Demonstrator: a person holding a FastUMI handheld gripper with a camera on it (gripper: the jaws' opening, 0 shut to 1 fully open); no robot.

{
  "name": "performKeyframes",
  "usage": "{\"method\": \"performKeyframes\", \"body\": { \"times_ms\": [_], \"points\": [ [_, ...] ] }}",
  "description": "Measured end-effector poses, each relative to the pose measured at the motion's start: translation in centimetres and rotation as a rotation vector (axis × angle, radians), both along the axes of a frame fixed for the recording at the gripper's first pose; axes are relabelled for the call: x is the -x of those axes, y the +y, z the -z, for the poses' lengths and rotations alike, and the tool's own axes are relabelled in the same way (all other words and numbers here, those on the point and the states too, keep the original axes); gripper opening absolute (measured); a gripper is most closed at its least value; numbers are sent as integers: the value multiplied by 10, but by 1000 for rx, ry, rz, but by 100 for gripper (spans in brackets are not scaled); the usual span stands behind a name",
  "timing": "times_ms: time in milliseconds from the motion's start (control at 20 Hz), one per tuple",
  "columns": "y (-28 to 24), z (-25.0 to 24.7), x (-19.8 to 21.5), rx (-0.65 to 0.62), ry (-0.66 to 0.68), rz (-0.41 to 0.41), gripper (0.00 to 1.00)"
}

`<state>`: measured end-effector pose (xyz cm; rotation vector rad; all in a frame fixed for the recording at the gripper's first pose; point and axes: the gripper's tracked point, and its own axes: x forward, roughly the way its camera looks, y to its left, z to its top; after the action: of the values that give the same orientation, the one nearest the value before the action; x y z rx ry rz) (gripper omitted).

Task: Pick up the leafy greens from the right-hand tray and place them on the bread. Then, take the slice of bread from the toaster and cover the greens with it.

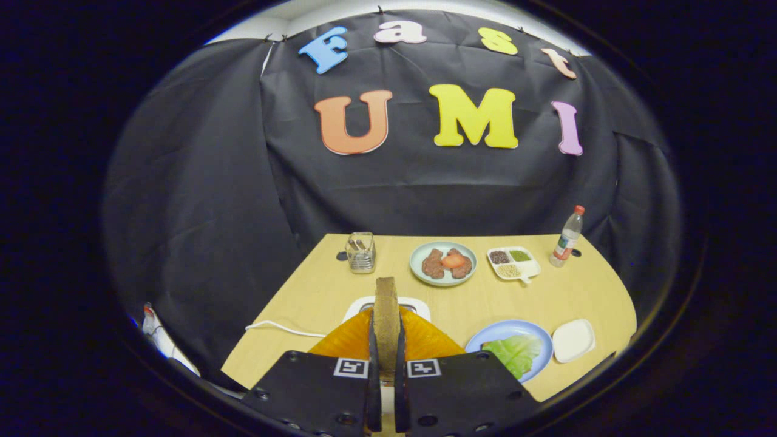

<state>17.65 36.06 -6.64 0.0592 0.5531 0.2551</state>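
Observation:
A slice of brown bread (386,309) stands upright and edge-on between my fingers, and my gripper (386,349) is shut on its lower part. The slice is held above the slot of the white toaster (419,308), which sits just beyond the fingers. An orange curved surface (346,340) spreads out on both sides behind the fingers. To the right of the fingers a leaf of green lettuce (516,353) lies on a blue plate (501,331). I cannot tell whether bread lies under the leaf.
A small white tray (573,340) sits right of the blue plate. Farther back are a plate of meat patties with tomato (443,263), a divided dish of grains (513,263), a bottle (567,238) and a glass holder (361,252). A white cable (285,329) runs left.

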Motion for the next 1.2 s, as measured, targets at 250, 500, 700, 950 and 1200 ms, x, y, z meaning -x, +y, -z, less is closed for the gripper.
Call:
{"method": "performKeyframes", "body": {
  "times_ms": [250, 500, 700, 950, 1200],
  "points": [
    [-23, -39, 17, 5, -62, 7, 8],
    [-53, -47, 27, -8, -52, 38, 8],
    [-74, -33, 24, -29, -27, 69, 8],
    [-101, -1, 15, 8, 7, 104, 8],
    [-123, 29, 2, 34, 17, 134, 8]
  ]
}}
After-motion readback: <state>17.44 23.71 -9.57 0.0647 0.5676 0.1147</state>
